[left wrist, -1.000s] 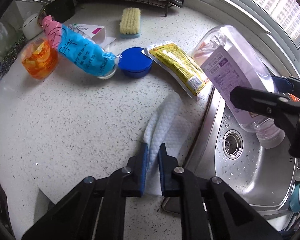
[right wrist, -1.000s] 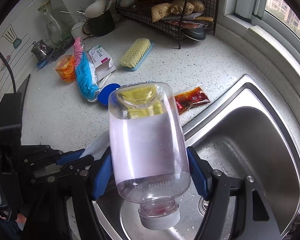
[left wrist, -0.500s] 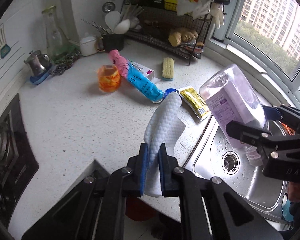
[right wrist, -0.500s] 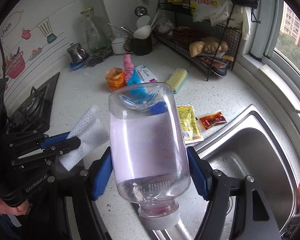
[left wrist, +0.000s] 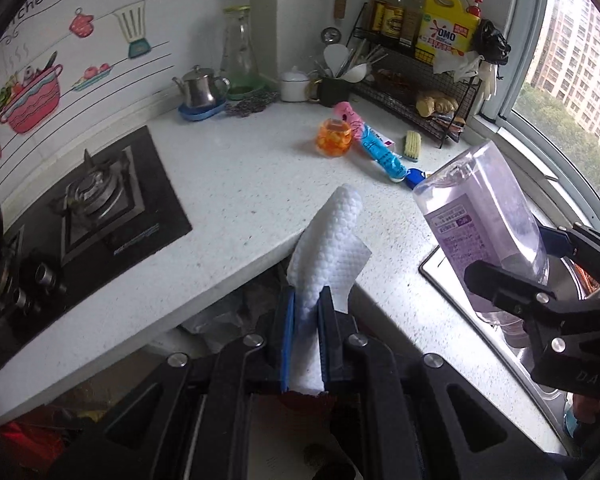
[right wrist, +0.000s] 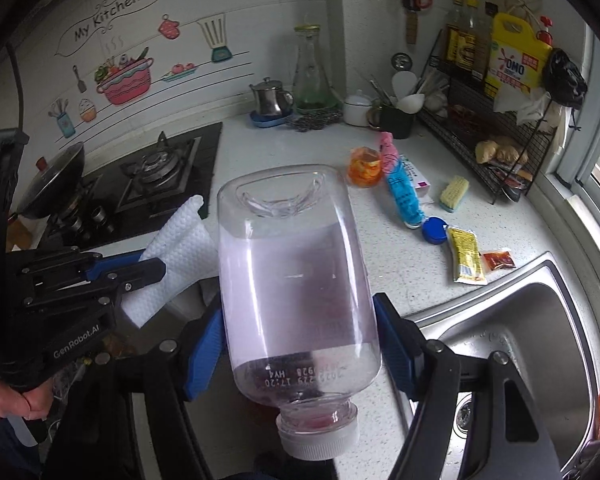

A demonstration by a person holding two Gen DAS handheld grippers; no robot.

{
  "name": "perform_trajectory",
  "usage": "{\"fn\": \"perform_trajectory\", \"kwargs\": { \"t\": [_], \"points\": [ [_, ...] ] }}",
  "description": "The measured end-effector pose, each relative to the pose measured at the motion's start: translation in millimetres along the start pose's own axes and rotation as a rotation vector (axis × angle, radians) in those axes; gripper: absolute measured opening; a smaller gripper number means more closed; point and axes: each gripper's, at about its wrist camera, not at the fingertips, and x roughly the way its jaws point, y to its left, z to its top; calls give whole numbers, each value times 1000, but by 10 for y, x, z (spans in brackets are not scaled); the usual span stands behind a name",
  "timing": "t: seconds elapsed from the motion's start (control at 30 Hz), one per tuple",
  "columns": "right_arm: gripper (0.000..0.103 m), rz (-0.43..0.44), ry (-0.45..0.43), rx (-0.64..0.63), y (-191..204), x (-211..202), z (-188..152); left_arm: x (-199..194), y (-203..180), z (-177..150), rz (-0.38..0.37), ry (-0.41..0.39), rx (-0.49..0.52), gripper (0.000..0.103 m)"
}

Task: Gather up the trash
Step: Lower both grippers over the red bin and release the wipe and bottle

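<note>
My left gripper [left wrist: 306, 304] is shut on a white embossed paper towel [left wrist: 332, 240] that sticks up between its blue pads, held off the counter's front edge. My right gripper [right wrist: 300, 340] is shut on a clear plastic bottle [right wrist: 296, 280] with a purple label, cap pointing toward the camera. The bottle [left wrist: 480, 216] hangs beside the towel, near the sink's corner. Loose on the counter lie a blue and pink wrapper [right wrist: 404, 196], an orange cup [right wrist: 364, 166], a blue lid [right wrist: 434, 230], a yellow sachet [right wrist: 466, 256] and a red sachet [right wrist: 498, 259].
A black gas stove [left wrist: 92, 204] fills the counter's left side. The steel sink [right wrist: 520, 340] lies to the right, below the window. A wire rack [right wrist: 496, 120], a scrub brush [right wrist: 454, 194] and a kettle [right wrist: 270, 98] stand at the back. Dark clutter shows under the counter edge.
Both grippers have risen and drawn back from the counter and sink, carrying the towel and the bottle. The stove and the wall have come into view.
</note>
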Motion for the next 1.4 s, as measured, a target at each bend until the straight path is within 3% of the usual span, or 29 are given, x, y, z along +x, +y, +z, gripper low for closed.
{"fn": "perform_trajectory", "kwargs": {
  "t": [0.23,0.47,0.8,1.03,1.2,1.4],
  "points": [
    [68,40,28,-55,485,60,-346,-128,313,-612,39,54,-69,10],
    [68,52,163,-71,745,570,-761,228,561,-1218,44,181,-151,10],
    [68,26,277,-55,847,1595,-1394,1371,781,-1890,46,317,-171,10],
    [68,-27,332,18,594,2404,-1866,2440,892,-2293,-15,384,-182,10],
    [69,-69,376,141,302,3037,-2149,3212,859,-2563,-42,444,-168,10],
    [69,-113,385,141,231,3443,-2409,3890,763,-2746,-100,488,-119,10]
  ]
}}
